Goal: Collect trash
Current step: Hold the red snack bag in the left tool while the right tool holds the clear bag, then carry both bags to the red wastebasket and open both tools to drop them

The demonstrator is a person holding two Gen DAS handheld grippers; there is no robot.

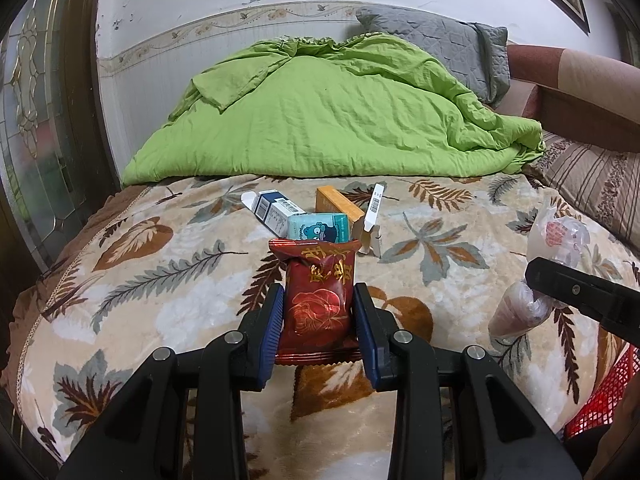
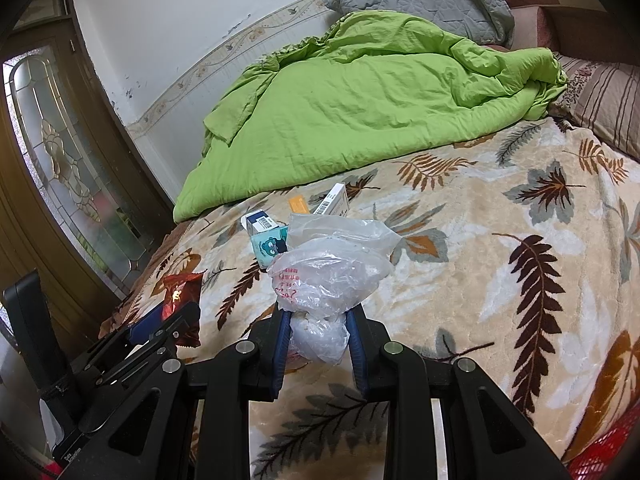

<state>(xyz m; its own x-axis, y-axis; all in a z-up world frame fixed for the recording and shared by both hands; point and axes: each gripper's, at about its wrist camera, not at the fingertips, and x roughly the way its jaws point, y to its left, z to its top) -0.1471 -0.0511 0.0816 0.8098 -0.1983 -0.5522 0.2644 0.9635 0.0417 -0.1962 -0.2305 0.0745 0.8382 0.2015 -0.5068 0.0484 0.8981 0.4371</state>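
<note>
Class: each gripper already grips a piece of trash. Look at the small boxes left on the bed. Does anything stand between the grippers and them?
Only their own loads. The left gripper holds a red wrapper, the right gripper a plastic bag. Beyond lies bare blanket up to the boxes.

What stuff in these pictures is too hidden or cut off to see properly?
- Orange box: left wrist view, its lower part sits behind the teal tissue pack.
- Red basket: both views, cut off by the lower right edge.
- Plastic bag contents: right wrist view, crumpled cloudy film hides them.
- Red snack packet: right wrist view, partly behind the left gripper.
- Box labels: print too small to read.
</note>
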